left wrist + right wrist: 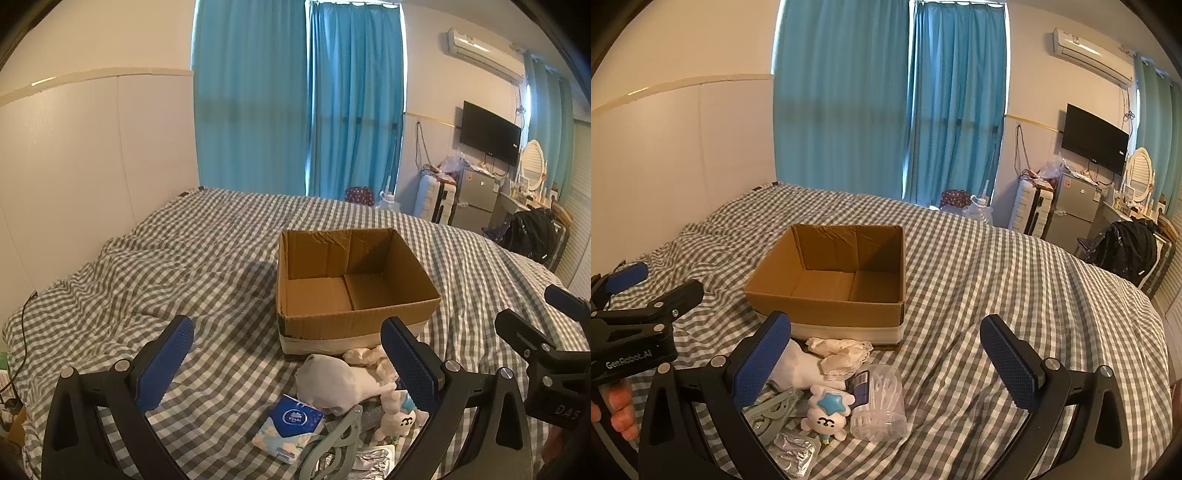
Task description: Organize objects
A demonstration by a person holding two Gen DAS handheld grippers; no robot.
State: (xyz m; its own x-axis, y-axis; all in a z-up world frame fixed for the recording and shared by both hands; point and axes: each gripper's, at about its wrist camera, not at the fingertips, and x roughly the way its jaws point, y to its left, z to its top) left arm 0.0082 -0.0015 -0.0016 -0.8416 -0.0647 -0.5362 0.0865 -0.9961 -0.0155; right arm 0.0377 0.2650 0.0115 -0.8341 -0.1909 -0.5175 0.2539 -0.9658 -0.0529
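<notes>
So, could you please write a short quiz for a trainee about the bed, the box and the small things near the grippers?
1. True or false: the cardboard box on the bed already holds some items.
2. Which item lies nearest the right gripper? A) tissue pack B) clear plastic jar C) white sock
3. Fill in: both the left gripper and the right one are ____ and hold nothing.

Key: 1 false, the box looks empty. 2 B. 3 open.
</notes>
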